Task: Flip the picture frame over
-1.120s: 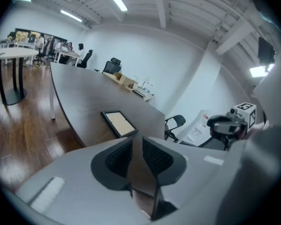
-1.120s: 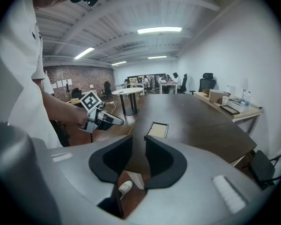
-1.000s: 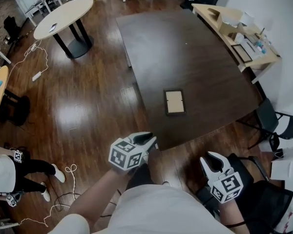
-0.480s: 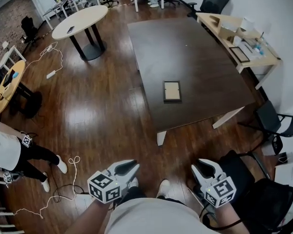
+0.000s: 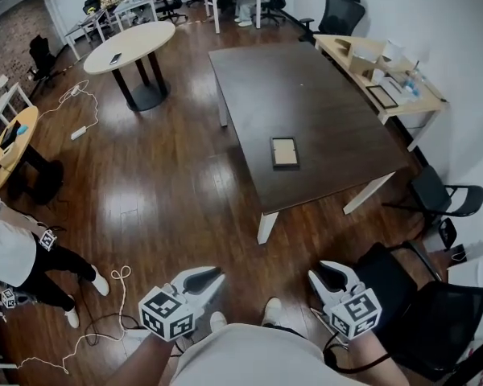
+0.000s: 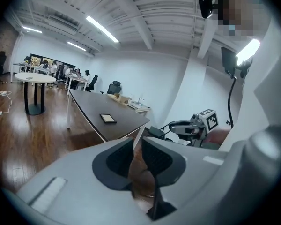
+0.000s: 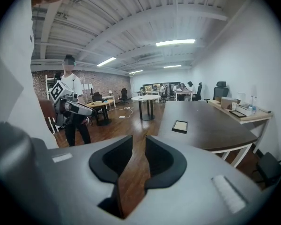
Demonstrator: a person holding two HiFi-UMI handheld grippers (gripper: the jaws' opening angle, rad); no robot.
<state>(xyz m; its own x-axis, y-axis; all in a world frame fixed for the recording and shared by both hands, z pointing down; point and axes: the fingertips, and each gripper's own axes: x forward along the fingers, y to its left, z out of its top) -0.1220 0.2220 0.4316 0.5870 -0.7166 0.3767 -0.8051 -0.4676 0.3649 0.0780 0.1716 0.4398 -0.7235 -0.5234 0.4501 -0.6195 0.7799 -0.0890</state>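
Your left gripper [image 5: 212,277] and right gripper [image 5: 323,274] are both closed and empty, well short of the table [image 5: 322,95]. The picture frame [image 5: 285,153] looks light, rigid and perhaps fragile: pinch its near edge.

No legible text or signs

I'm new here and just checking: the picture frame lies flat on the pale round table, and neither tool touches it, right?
Wrong table. The head view shows the picture frame lying flat on the big dark table, not the pale round table. Neither the left tool nor the right tool touches it.
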